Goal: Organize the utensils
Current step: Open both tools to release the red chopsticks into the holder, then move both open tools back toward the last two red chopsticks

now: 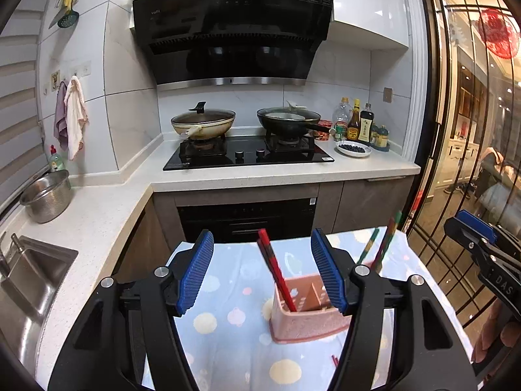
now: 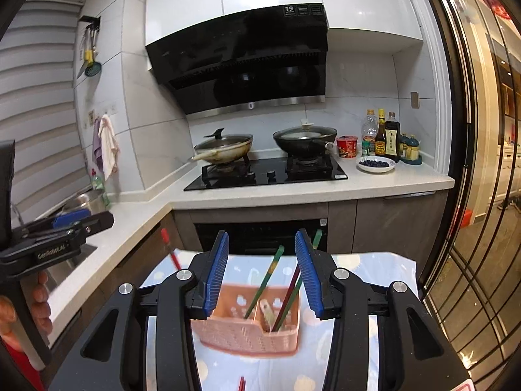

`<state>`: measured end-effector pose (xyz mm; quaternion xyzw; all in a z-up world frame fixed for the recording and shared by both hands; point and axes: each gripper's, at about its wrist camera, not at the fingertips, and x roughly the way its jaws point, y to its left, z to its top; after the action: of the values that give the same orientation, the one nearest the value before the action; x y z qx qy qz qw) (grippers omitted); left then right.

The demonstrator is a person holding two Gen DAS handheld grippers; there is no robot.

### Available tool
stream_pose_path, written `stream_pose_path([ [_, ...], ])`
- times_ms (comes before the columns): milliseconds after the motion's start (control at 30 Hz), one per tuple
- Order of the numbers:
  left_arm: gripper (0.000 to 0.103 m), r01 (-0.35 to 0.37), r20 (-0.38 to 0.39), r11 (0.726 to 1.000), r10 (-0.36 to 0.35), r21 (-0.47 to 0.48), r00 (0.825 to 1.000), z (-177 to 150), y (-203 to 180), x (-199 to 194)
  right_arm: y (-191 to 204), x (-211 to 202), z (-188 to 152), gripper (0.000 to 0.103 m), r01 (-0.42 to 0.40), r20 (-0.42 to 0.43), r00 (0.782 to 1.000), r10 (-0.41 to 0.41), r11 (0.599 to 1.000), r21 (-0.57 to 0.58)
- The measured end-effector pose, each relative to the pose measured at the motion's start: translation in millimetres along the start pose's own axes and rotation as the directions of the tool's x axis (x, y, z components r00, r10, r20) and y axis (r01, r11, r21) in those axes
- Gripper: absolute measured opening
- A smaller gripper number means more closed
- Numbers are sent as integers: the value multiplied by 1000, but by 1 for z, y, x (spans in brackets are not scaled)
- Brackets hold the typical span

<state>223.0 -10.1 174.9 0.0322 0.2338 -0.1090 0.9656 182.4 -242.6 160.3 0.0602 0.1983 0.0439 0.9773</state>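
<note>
A pink slotted utensil holder (image 1: 302, 312) (image 2: 247, 325) stands on a light blue patterned cloth (image 1: 228, 309). A pair of red chopsticks (image 1: 273, 267) leans in its left compartment; in the right wrist view their tip (image 2: 171, 251) shows left of the gripper. Green chopsticks (image 1: 384, 244) (image 2: 267, 277) stand in the right side. My left gripper (image 1: 262, 238) is open, its blue pads on either side of the red chopsticks and apart from them. My right gripper (image 2: 263, 236) is open around the green chopsticks without touching them. A red chopstick end (image 1: 334, 360) (image 2: 241, 383) lies on the cloth near me.
A sink (image 1: 32, 277) and a steel pot (image 1: 47, 195) sit on the counter at left. Behind are a stove (image 1: 247, 154) with two lidded pans, bottles and a plate of berries (image 1: 353, 148). A glass door (image 1: 472, 130) runs along the right.
</note>
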Motion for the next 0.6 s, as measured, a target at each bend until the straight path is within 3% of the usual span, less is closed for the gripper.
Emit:
stream_pose_path([
  [200, 60, 0, -52, 1000, 2, 26, 999, -52, -1, -23, 11, -34, -67, 43, -23, -106, 994, 19, 999, -32],
  [300, 60, 5, -110, 1000, -2, 22, 994, -86, -3, -27, 16, -48, -111, 43, 4, -167, 986, -14, 998, -62],
  [467, 60, -1, -212, 1000, 2, 4, 977, -139, -9, -28, 12, -59, -180, 43, 14, -303, 953, -15, 1000, -8],
  [600, 60, 22, -301, 1000, -22, -3, 953, -182, -16, -27, 18, -62, -225, 43, 16, -385, 923, -16, 1000, -3],
])
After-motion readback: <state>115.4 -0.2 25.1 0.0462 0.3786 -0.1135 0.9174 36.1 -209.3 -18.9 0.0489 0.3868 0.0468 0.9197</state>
